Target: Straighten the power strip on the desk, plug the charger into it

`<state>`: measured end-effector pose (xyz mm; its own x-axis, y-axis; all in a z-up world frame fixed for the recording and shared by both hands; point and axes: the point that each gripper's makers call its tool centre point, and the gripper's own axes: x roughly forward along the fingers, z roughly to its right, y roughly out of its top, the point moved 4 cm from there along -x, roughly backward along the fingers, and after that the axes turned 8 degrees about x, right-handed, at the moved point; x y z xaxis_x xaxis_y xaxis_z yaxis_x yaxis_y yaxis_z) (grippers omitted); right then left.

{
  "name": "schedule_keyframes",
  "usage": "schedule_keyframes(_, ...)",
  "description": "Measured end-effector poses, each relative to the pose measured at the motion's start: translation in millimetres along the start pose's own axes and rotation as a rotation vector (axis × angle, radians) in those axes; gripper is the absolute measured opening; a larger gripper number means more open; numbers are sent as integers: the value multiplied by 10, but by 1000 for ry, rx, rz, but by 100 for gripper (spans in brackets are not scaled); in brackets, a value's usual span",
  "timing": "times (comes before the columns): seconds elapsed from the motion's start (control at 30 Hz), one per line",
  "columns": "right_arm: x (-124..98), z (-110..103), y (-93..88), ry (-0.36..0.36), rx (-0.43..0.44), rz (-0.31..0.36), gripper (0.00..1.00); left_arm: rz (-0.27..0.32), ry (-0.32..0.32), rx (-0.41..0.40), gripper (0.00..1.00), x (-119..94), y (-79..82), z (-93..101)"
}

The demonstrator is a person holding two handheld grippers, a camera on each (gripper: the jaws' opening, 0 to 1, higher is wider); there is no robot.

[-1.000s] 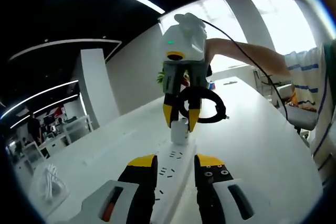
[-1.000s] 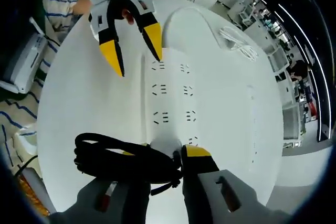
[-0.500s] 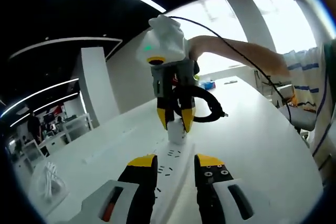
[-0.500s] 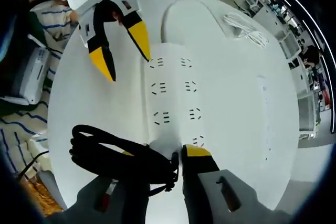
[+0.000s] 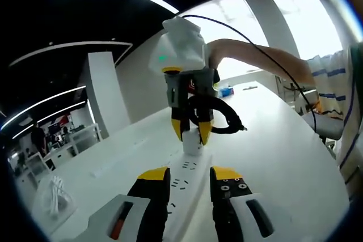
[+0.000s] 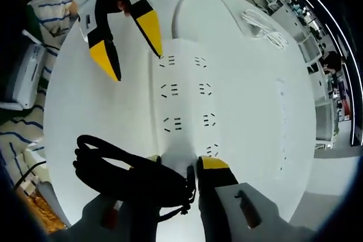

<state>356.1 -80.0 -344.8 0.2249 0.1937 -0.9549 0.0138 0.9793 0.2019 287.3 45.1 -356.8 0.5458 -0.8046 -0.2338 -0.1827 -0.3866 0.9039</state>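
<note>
Two grippers: right gripper (image 5: 190, 133) clamped on the white cube charger (image 5: 193, 141); left gripper (image 6: 128, 43) jaws apart.
Charger: seated at the long white power strip (image 6: 184, 106) end socket.
Change: right gripper has rocked upright; plug looks nearly home.

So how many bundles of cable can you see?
2: a black cable bundle hanging by the right gripper, and a white cable bundle lying farther off on the desk.
</note>
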Motion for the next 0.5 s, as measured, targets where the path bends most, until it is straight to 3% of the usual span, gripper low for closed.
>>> schedule_keyframes(0.5, -2, -6, -32, -43, -8, 95, 23, -24, 7, -5, 28, 20, -75, -14)
